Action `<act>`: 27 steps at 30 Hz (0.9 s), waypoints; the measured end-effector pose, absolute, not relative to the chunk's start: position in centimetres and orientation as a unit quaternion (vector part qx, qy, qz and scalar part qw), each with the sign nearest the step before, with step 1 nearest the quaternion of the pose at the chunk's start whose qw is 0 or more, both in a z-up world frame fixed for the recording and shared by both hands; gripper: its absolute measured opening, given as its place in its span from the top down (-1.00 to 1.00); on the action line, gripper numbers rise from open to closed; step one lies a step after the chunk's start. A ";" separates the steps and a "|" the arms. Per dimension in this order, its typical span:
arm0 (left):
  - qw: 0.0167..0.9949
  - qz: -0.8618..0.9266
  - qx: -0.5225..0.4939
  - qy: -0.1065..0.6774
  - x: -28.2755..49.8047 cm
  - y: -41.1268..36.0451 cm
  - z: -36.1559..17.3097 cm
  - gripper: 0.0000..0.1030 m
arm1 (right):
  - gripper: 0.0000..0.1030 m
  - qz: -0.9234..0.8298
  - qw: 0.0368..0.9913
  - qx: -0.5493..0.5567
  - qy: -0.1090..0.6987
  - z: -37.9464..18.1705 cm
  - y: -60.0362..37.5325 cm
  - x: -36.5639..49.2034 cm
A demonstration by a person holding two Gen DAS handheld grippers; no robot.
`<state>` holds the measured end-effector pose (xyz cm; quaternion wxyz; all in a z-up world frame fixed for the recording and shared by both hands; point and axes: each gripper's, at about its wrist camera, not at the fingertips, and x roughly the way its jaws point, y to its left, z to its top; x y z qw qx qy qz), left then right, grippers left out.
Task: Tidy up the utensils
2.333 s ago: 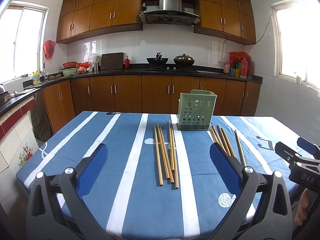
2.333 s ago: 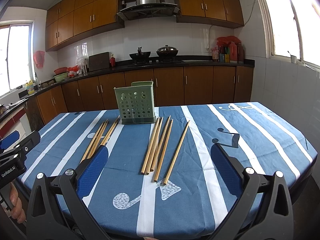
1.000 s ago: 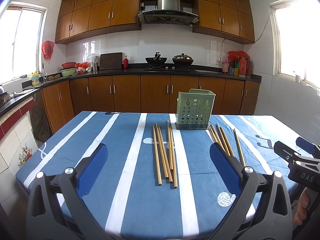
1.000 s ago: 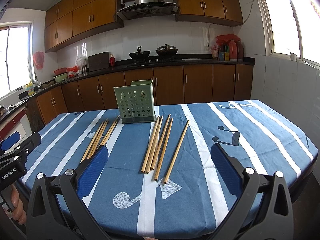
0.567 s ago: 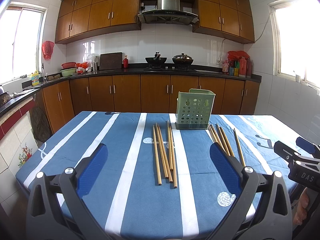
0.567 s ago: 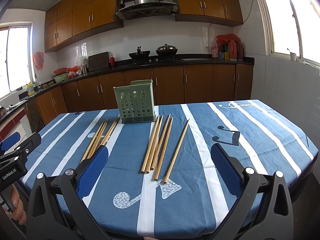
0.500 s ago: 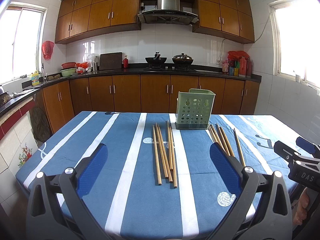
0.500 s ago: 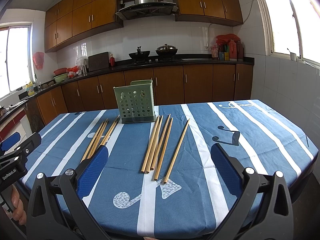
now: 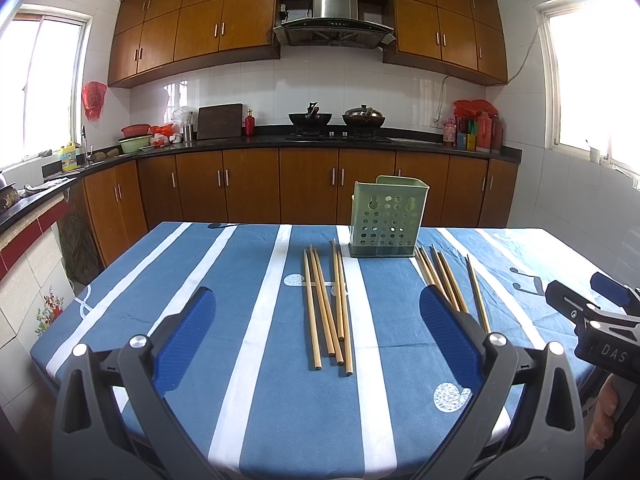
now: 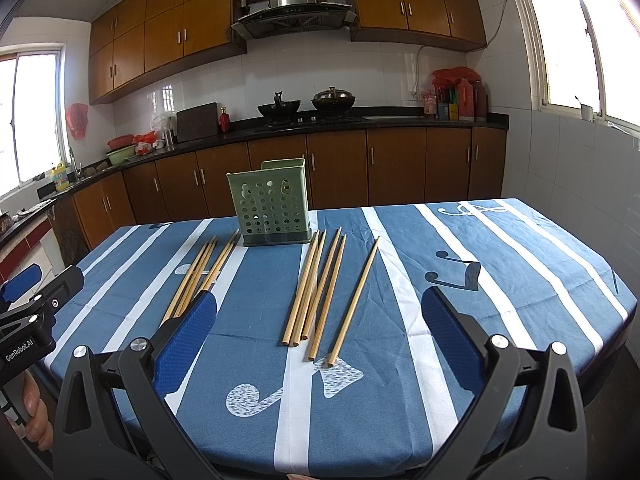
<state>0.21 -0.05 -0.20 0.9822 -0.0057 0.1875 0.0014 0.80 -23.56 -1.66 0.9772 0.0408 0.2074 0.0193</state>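
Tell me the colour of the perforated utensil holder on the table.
Pale green utensil holder, clearest in the right wrist view.

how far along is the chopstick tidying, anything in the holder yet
Nothing looks done: no chopstick shows above the rim of the green holder. Nothing is in hand either: the left gripper and right gripper are both open and empty, short of the sticks. Everything is left: the left chopsticks and the right chopsticks all lie flat on the tablecloth, on either side of the holder.

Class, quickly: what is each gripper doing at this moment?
Left gripper: open, holding nothing.
Right gripper: open, holding nothing.
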 end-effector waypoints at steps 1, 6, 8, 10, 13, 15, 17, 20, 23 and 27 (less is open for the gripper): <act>0.982 0.001 -0.006 0.188 0.2 -0.1 -0.2 -0.93 | -0.97 0.019 0.977 0.040 0.209 -1.6 -23.5 0.8; 0.979 0.003 -0.011 0.204 1.5 -0.1 -0.6 -0.93 | -0.97 0.013 0.973 0.045 0.225 -2.5 -23.7 2.1; 0.977 0.004 -0.014 0.214 2.0 -0.1 -1.3 -0.93 | -0.97 0.006 0.970 0.050 0.238 -3.1 -24.2 2.9; 0.974 0.011 -0.013 0.228 2.8 0.2 -1.8 -0.93 | -0.97 -0.008 0.964 0.055 0.259 -3.6 -24.7 4.0; 0.965 0.035 -0.011 0.261 4.5 1.0 -2.8 -0.93 | -0.96 -0.029 0.950 0.071 0.301 -4.8 -25.6 6.1; 0.959 0.043 -0.016 0.280 5.5 1.8 -3.5 -0.93 | -0.83 -0.039 0.939 0.090 0.328 -5.6 -26.4 7.7; 0.955 0.048 -0.021 0.290 6.3 2.7 -4.0 -0.93 | -0.59 -0.044 0.928 0.105 0.356 -6.5 -27.1 9.3; 0.949 0.054 -0.031 0.310 7.6 4.1 -4.8 -0.93 | -0.26 -0.033 0.908 0.126 0.399 -8.0 -27.5 11.7; 0.941 0.053 -0.043 0.331 8.9 4.8 -5.4 -0.92 | -0.04 -0.022 0.896 0.132 0.423 -9.2 -27.2 13.5; 0.933 0.050 -0.061 0.351 10.1 5.7 -6.2 -0.92 | 0.15 -0.023 0.890 0.108 0.442 -10.3 -26.1 15.0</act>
